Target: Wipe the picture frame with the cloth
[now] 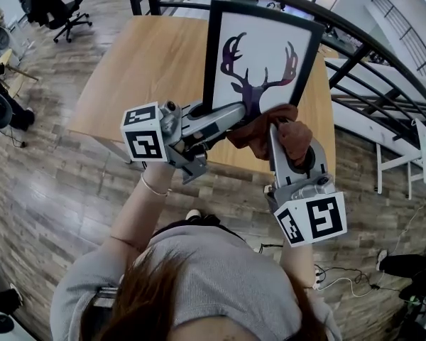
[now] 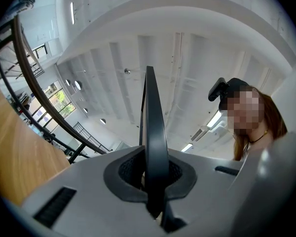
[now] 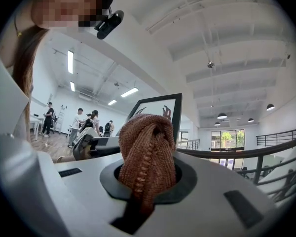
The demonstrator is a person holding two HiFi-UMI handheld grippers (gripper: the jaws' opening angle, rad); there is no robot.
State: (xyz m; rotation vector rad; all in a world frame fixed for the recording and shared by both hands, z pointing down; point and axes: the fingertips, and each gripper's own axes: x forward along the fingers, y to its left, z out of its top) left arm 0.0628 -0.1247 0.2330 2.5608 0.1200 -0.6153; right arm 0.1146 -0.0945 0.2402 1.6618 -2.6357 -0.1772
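A black picture frame [image 1: 266, 59] with a deer-antler print stands upright over the wooden table [image 1: 149, 69]. My left gripper [image 1: 236, 112] is shut on the frame's lower left edge; in the left gripper view the dark frame edge [image 2: 153, 132] runs up from between the jaws. A brown knitted cloth [image 1: 277, 130] is bunched against the frame's lower front. My right gripper [image 1: 273, 135] is shut on the cloth [image 3: 147, 152], which fills the jaws in the right gripper view, with the picture frame [image 3: 158, 110] just behind it.
A dark curved railing [image 1: 383, 45] runs behind and to the right of the table. An office chair [image 1: 57, 9] stands far left on the wood floor. Cables [image 1: 341, 275] lie on the floor at lower right. Several people stand far off in the right gripper view.
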